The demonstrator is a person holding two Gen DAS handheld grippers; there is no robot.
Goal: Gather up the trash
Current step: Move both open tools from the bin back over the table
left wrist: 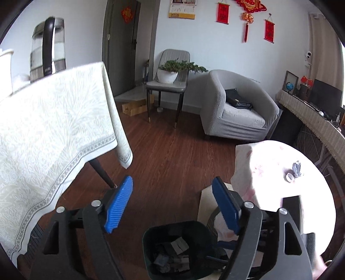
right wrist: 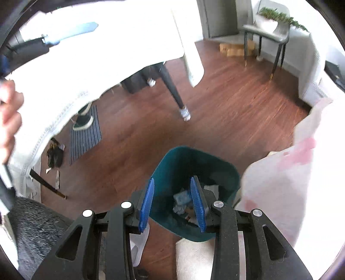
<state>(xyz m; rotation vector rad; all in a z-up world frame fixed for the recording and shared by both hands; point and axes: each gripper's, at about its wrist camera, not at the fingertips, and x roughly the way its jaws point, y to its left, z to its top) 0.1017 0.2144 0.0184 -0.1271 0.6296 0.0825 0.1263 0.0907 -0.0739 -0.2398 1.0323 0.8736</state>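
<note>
Black gripper frames, ribbed blue pads (left wrist: 119,204), silver screws, seemingly bare hand (right wrist: 9,116).

Home living room, grey armchair (left wrist: 239,107), potted plant (left wrist: 170,70) on chair, red wall decorations (left wrist: 248,13), wooden floor (left wrist: 172,150)

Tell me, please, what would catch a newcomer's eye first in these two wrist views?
Probably the dark teal trash bin on the wooden floor, already holding crumpled scraps, with the right tongs open directly above it. The left tongs are open too, with the bin low between them. Next come the red hanging decorations on the far wall and the glass kettle on the tablecloth at upper left.
</note>
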